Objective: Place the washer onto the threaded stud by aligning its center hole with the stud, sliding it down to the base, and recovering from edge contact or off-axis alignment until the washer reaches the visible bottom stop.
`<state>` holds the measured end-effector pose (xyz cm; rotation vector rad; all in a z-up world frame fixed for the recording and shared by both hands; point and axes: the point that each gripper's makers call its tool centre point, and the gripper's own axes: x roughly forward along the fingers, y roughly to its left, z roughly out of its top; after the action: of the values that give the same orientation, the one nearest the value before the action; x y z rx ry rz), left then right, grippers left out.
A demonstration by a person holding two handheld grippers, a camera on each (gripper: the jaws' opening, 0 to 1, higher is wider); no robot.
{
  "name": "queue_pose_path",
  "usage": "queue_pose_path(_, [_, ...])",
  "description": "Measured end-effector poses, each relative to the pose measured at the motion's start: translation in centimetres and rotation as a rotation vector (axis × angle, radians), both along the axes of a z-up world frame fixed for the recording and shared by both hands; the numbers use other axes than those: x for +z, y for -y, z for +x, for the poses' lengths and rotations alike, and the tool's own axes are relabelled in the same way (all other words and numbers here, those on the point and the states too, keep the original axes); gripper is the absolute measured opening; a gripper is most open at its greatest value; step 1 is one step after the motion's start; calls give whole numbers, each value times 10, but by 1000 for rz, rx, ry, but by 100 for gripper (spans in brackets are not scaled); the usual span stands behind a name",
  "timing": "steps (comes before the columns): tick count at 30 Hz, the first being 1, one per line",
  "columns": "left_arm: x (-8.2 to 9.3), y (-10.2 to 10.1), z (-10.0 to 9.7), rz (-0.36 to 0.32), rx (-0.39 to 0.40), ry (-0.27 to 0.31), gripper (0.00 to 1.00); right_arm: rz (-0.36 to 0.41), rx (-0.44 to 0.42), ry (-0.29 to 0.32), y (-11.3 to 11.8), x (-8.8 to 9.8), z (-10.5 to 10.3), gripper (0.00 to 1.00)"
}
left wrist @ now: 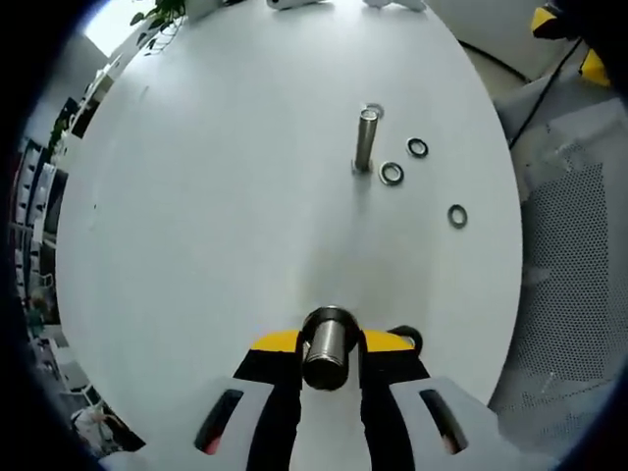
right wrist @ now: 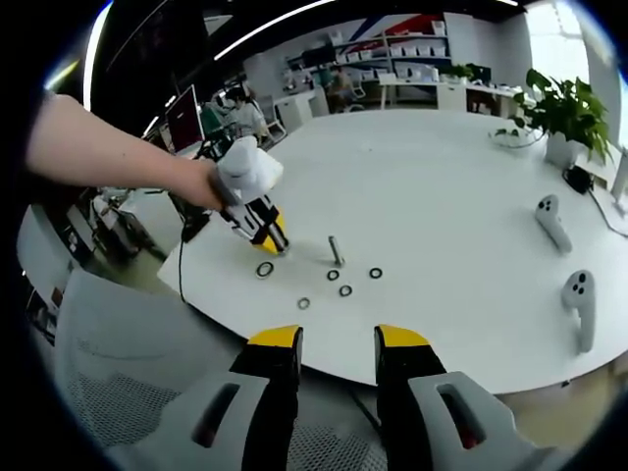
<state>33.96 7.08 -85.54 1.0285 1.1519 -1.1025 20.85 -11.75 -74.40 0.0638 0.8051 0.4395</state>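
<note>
A threaded stud (left wrist: 365, 140) (right wrist: 336, 250) stands upright on the round white table (left wrist: 216, 216) (right wrist: 442, 196). Several dark washers lie flat around it: one (left wrist: 392, 174) at its base, another (left wrist: 418, 147) beside that, a third (left wrist: 457, 215) nearer the edge. My left gripper (left wrist: 329, 368) (right wrist: 260, 228) is low over the table, well short of the stud, shut on a short metal cylinder (left wrist: 327, 345). A larger black ring (left wrist: 407, 339) (right wrist: 265, 269) lies by its right jaw. My right gripper (right wrist: 339, 358) hangs open with nothing in it, off the table's near edge.
Two white hand controllers (right wrist: 551, 221) (right wrist: 579, 304) lie on the table's right side, with a potted plant (right wrist: 564, 108) behind. A grey mesh chair (left wrist: 569, 255) (right wrist: 118, 363) stands beside the table edge. A person's arm (right wrist: 108, 157) holds the left gripper.
</note>
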Motion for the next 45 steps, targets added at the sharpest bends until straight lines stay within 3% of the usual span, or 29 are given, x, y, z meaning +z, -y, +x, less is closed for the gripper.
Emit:
queue_pose_path(14, [-7,-2,-3,18,-4,13,22,0,-9,4,2,1,0,31])
queue_pose_path(17, [-4,-3,-3,9,75,11,22,-2,-5,1,1,0,0,31])
queue_pose_path(30, [19,-25,-12,2,182,36,24,-3,7,2,-1,1,0,31])
queue_pose_path(40, [22,-33,-31,-12,241,17,24,-7,10,-5,-1,-1,-1,31])
queue_pose_path(45, [14,-35,-40,-27,264,4,26,-7,12,-5,-1,-1,-1,31])
